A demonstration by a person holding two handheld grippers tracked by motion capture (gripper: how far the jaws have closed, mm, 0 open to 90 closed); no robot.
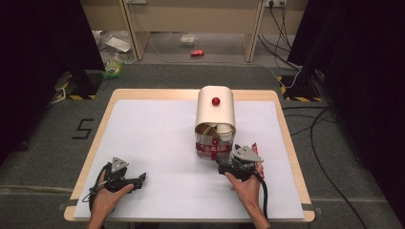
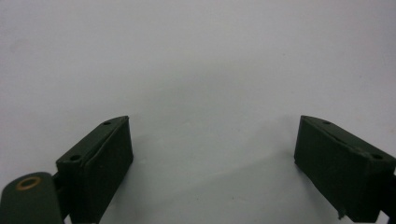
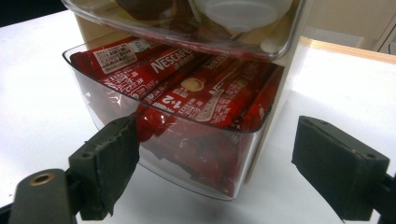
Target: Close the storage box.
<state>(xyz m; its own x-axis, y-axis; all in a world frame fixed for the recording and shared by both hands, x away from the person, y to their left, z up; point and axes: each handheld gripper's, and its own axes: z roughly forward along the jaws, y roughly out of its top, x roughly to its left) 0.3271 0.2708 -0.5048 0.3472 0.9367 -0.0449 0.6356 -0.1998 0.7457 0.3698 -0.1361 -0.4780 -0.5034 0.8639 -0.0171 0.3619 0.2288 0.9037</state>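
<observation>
Right gripper (image 3: 212,163) gaped wide at the clear plastic drawer (image 3: 187,154), gripping nothing.

Its 2 matte black jaws flanked the drawer's curved, glossy front without touching; red Nescafé sachets (image 3: 196,93) lay packed inside. The drawer sat low in a cream, round-topped dispenser (image 1: 216,112) at the table's middle. The left gripper (image 2: 212,163) rested near-left on the smooth white tabletop (image 2: 196,56), equally spread and empty.

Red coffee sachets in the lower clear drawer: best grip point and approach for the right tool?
Probably take one sachet by its near end, coming from above the open top of the clear drawer. They lie flat and packed lengthwise, and the front wall blocks a level approach. The right tool is open, facing it.
</observation>
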